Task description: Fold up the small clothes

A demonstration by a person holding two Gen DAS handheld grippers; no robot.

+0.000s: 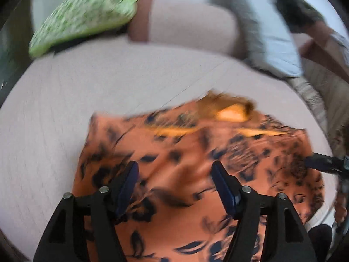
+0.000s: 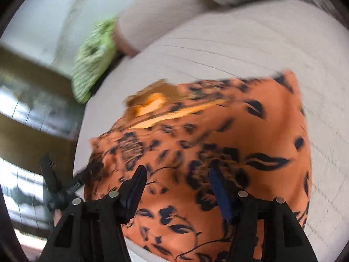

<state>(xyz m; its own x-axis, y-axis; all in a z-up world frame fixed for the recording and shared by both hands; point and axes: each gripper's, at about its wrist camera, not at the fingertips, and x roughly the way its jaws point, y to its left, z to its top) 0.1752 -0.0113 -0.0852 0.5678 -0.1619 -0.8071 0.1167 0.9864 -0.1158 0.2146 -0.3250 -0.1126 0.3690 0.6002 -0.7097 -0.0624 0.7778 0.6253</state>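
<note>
An orange garment with a dark leaf print lies spread on a pale sofa seat; it also shows in the right wrist view. Its lighter orange inner side shows at the far edge. My left gripper is open and empty, just above the garment's near part. My right gripper is open and empty, also over the garment. The other gripper shows at the right edge of the left view and at the left of the right view. Both views are blurred by motion.
A green patterned cushion leans at the sofa's back left corner, also in the right wrist view. A white and grey pillow leans at the back right. A wooden floor and furniture lie beyond the sofa's edge.
</note>
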